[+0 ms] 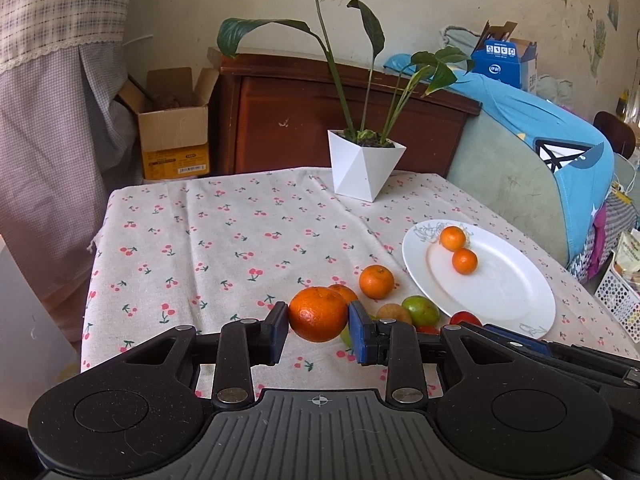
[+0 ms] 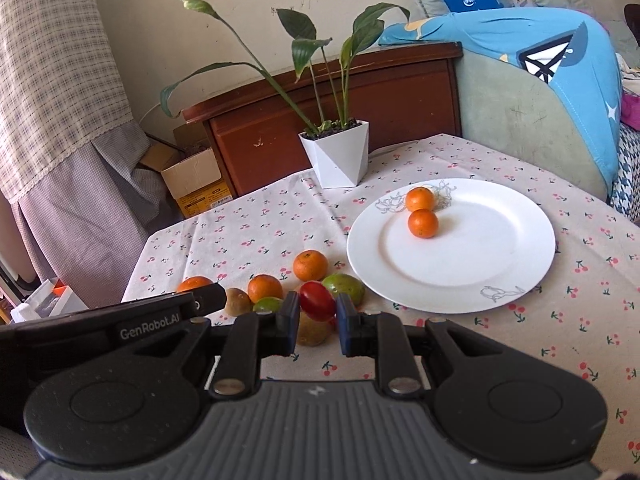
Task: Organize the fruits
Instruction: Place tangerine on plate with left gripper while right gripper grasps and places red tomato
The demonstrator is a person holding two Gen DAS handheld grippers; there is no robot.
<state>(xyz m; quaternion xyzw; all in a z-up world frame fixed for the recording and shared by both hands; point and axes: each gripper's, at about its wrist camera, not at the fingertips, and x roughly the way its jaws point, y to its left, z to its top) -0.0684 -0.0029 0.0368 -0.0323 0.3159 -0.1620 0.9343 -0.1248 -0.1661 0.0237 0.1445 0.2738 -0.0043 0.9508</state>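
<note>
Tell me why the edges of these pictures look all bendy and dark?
In both wrist views a fisheye lens curves straight things, like the table edge, and leaves dark corners. In the left wrist view the left gripper holds a sharp-looking orange; in the right wrist view daylight makes the white plate very bright, with soft shadows beside its two oranges.

I see a large orange clamped between my left gripper's pads, and a red cherry tomato pinched in my right gripper. Two small oranges touch on the far-left part of the white plate. Just left of it cluster more oranges, green fruit and brown fruit.
</note>
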